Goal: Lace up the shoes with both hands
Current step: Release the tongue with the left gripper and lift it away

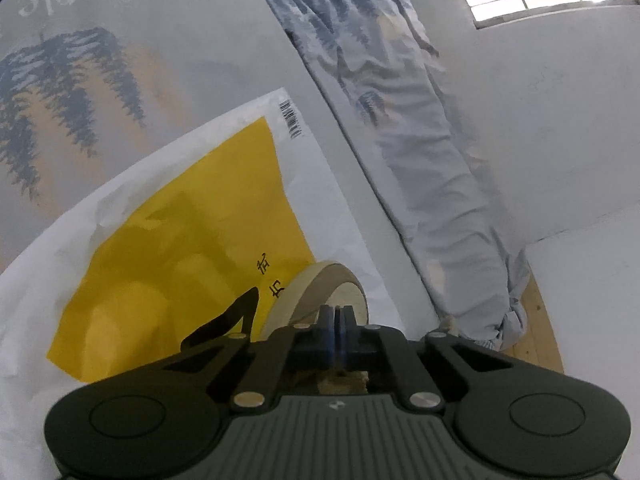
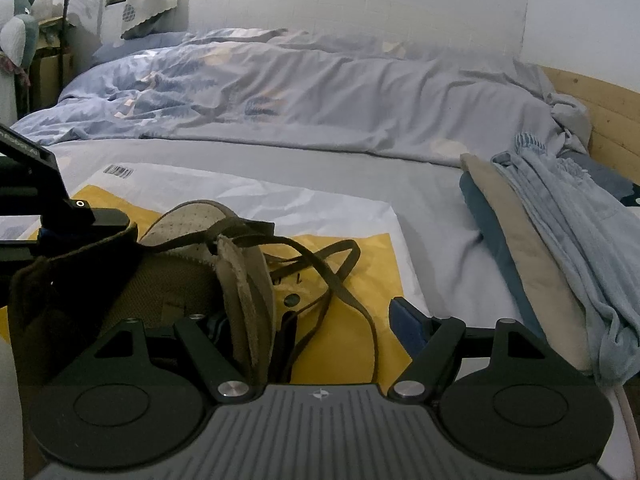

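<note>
Left tongs [image 1: 339, 322] clenched, lower centre, over the shoe's tan sole rim [image 1: 320, 292]. Right tongs [image 2: 320, 320] released, straddling the olive-brown suede shoe [image 2: 192, 276] and its dark flat lace [image 2: 344, 280] on the yellow-and-white plastic bag [image 2: 360, 248].

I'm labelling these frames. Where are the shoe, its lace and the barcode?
shoe [image 2: 188, 216]: right wrist view, perforated insole.
lace [image 2: 352, 300]: right wrist view, loose loop on the yellow bag.
barcode [image 1: 292, 118]: left wrist view, its middle.

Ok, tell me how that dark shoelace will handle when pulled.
The shoelace is probably floppy: it lies in slack loops on the yellow bag. Looks flat and thin, so likely light. Its loops cross, so it may snag near the shoe.
</note>
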Demonstrator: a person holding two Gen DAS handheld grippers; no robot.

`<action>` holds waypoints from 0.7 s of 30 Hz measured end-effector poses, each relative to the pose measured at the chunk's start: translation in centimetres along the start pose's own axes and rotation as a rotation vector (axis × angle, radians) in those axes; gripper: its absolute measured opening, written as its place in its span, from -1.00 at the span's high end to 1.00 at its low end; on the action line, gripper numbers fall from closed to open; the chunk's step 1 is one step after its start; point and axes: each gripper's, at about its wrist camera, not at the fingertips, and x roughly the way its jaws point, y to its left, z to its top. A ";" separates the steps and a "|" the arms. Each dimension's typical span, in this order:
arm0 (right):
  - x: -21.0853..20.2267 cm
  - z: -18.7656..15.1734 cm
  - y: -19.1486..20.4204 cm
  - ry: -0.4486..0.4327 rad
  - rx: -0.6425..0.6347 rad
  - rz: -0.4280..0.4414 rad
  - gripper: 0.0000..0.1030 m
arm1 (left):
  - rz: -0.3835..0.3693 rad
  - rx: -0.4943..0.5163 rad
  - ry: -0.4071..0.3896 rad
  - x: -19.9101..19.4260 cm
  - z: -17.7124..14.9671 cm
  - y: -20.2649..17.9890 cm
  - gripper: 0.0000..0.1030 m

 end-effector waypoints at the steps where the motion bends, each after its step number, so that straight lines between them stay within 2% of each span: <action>1: 0.0 0.0 0.0 0.000 0.002 -0.002 -0.48 | -0.003 0.000 -0.001 0.0 0.0 0.0 1.00; 4: 0.0 0.0 0.1 0.001 0.003 -0.008 -0.48 | -0.017 -0.003 -0.002 -0.1 0.3 0.0 1.00; 13: 0.2 0.1 0.0 0.011 0.006 -0.011 -0.48 | -0.076 -0.009 -0.099 -2.0 2.6 -0.3 1.00; 21: 0.2 0.1 -0.1 0.016 0.002 -0.014 -0.48 | -0.085 -0.020 -0.175 -3.9 5.0 0.2 1.00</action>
